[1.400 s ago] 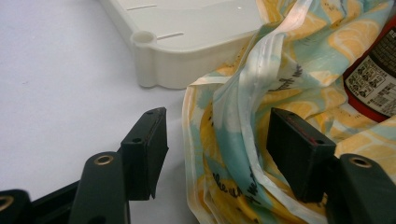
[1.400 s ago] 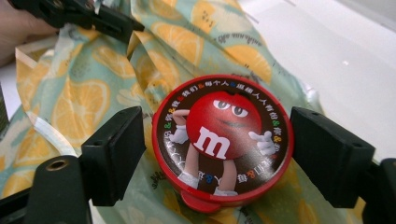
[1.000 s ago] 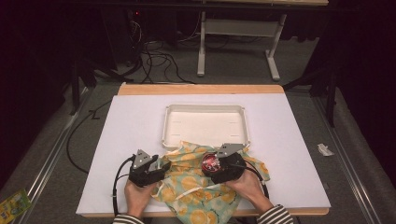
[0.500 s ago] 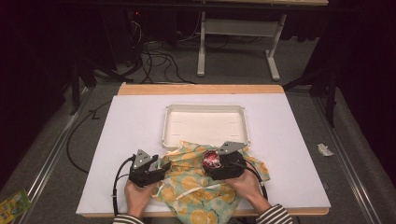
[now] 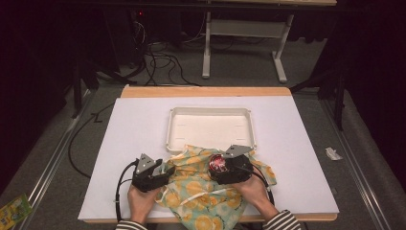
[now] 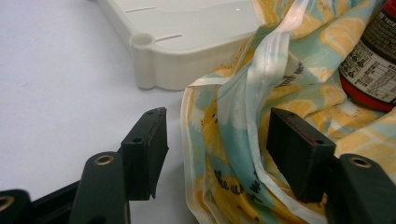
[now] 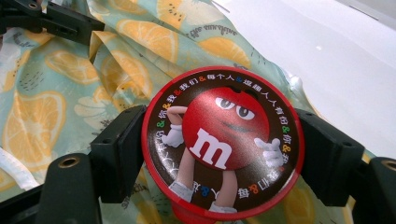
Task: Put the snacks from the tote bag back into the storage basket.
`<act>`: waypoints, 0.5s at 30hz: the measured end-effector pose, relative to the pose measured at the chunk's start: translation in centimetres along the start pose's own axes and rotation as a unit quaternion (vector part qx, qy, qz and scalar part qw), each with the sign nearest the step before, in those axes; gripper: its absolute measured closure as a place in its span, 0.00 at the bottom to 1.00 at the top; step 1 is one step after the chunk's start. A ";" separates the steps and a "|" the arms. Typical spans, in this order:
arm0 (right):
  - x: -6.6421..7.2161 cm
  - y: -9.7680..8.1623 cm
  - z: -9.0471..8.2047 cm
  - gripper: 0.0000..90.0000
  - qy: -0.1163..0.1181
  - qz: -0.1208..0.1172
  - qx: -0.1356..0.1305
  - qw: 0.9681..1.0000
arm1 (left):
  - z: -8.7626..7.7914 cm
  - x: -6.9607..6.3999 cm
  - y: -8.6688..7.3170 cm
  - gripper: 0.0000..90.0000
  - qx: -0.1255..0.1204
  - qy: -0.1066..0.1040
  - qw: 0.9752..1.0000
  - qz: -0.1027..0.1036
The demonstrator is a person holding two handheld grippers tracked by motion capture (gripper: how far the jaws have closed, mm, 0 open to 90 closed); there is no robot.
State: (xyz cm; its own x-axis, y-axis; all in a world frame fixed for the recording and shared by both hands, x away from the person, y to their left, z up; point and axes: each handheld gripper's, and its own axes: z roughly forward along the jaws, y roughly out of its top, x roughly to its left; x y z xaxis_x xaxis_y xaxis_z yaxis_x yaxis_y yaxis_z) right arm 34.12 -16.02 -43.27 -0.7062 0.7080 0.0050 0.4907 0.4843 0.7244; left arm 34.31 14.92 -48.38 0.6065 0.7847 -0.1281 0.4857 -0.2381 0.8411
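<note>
- A white tray (image 5: 209, 128) sits at the middle of the table (image 5: 143, 124), empty.
- An orange-slice print cloth (image 5: 201, 196) spreads from the tray's near rim to the table's near edge.
- The right gripper (image 5: 225, 168) holds a red-lidded candy tub (image 5: 218, 164) over the cloth.
- The left gripper (image 5: 160, 173) rests at the cloth's left edge, its jaws pointing toward the cloth.

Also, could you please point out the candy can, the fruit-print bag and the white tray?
candy can (image 7: 223, 142): right gripper view, middle of its lid.
fruit-print bag (image 5: 201, 191): high view, its middle.
white tray (image 6: 154, 70): left gripper view, corner wall.
</note>
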 end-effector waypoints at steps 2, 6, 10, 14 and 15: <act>0.0 0.0 -0.1 0.27 0.000 -0.001 0.000 1.000 | 0.0 0.0 0.0 0.43 -0.001 0.000 1.000 0.000; 0.1 0.3 -0.5 0.27 -0.006 -0.005 0.000 1.000 | 0.0 0.0 0.0 0.43 0.000 0.000 1.000 0.001; 0.0 0.6 -1.0 0.28 -0.008 -0.002 -0.006 1.000 | -0.1 0.0 0.0 0.43 -0.003 -0.001 1.000 -0.002; -0.2 0.9 -1.5 0.28 -0.009 0.001 -0.010 1.000 | -0.1 0.0 0.0 0.43 -0.005 -0.005 1.000 -0.003; -0.3 1.0 -1.6 0.28 -0.010 0.001 -0.010 1.000 | -0.1 0.0 0.0 0.43 -0.004 -0.005 1.000 -0.002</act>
State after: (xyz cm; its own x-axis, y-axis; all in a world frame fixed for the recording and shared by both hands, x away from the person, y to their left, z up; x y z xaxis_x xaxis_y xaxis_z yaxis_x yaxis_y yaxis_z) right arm 33.97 -16.57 -41.47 -0.6948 0.7191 -0.0060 0.4827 0.4725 0.7374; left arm 34.24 15.02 -48.36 0.6099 0.7806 -0.1370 0.4836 -0.2296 0.8446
